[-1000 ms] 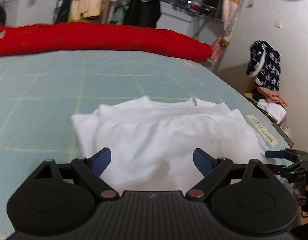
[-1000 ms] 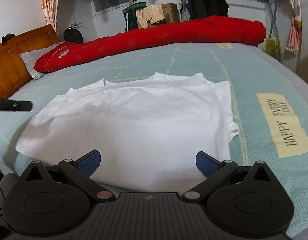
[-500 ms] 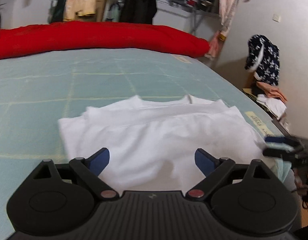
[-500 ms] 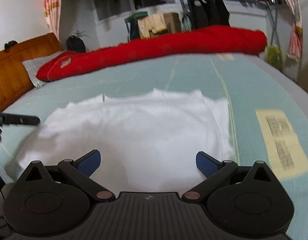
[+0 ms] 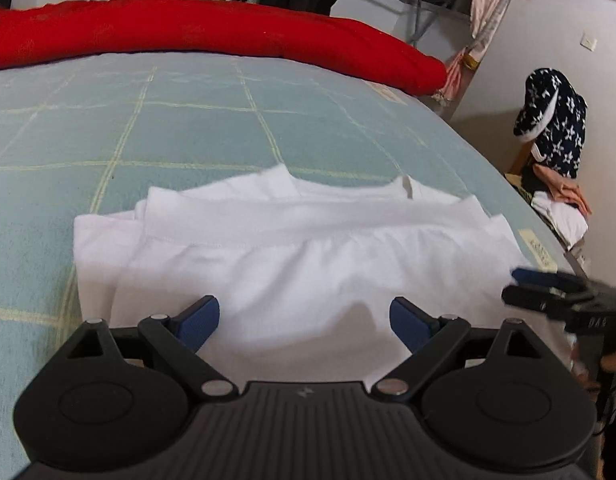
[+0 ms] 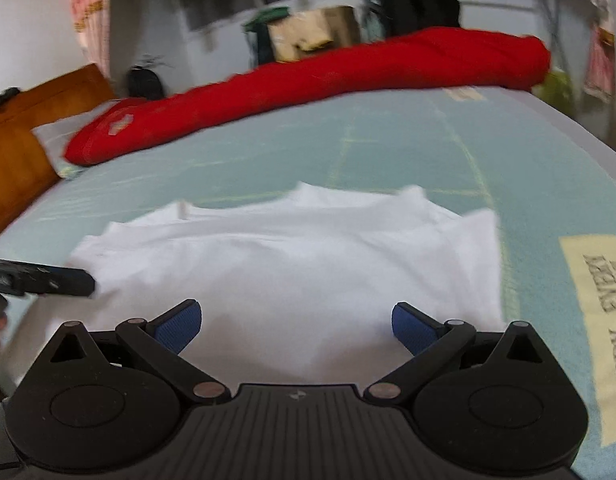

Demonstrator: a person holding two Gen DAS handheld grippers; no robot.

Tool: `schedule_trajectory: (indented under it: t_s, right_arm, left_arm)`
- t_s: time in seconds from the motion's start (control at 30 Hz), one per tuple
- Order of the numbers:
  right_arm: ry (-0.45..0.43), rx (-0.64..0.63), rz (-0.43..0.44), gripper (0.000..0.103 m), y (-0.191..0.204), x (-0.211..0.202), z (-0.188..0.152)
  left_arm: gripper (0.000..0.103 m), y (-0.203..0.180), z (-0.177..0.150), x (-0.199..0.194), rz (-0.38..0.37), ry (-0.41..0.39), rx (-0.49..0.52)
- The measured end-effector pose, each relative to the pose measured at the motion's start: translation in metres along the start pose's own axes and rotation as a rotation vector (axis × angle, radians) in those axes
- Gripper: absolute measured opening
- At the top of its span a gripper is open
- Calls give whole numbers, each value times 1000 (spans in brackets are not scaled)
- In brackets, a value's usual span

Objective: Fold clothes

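A white T-shirt lies partly folded on the light blue bedspread, its layered edges pointing away from me. My left gripper hovers open over the shirt's near edge, nothing between its blue pads. In the right wrist view the same shirt spreads in front of my right gripper, which is also open and holds nothing. Each gripper shows in the other's view: the right one at the shirt's right corner, the left one at its left corner.
A long red quilt roll lies across the far side of the bed. A wooden headboard and pillow stand at the left. A chair piled with dark patterned clothes stands beyond the bed's right edge. A yellow lettered patch marks the bedspread.
Both grippers have moved in toward the shirt's near edge, and the right gripper now reaches the shirt's right corner. Both stay open. The shirt lies as before.
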State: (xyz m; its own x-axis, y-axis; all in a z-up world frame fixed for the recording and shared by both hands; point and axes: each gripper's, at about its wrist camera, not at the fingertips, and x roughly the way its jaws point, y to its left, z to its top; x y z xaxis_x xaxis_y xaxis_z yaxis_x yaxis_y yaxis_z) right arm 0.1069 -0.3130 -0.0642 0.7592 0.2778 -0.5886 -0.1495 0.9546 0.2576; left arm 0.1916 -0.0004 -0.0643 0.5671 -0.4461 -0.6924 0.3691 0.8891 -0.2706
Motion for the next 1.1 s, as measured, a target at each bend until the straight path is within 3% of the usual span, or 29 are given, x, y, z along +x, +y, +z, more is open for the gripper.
schedule_trajectory:
  t_s: [0.17, 0.27, 0.5, 0.83, 1.1]
  right_arm:
    - [9, -3, -2, 103, 0, 2, -2]
    - [16, -29, -21, 103, 4, 5, -5]
    - [6, -34, -42, 103, 8, 9, -7]
    - [-2, -37, -41, 103, 8, 6, -6]
    - [-69, 66, 63, 103, 1, -25, -2]
  left_arm:
    - [92, -16, 5, -9, 17, -8, 42]
    - [92, -25, 0, -24, -11, -36, 43]
    - [93, -12, -18, -13, 13, 23, -34]
    - [93, -7, -16, -32, -7, -36, -69]
    - [93, 36, -6, -82, 19, -74, -121]
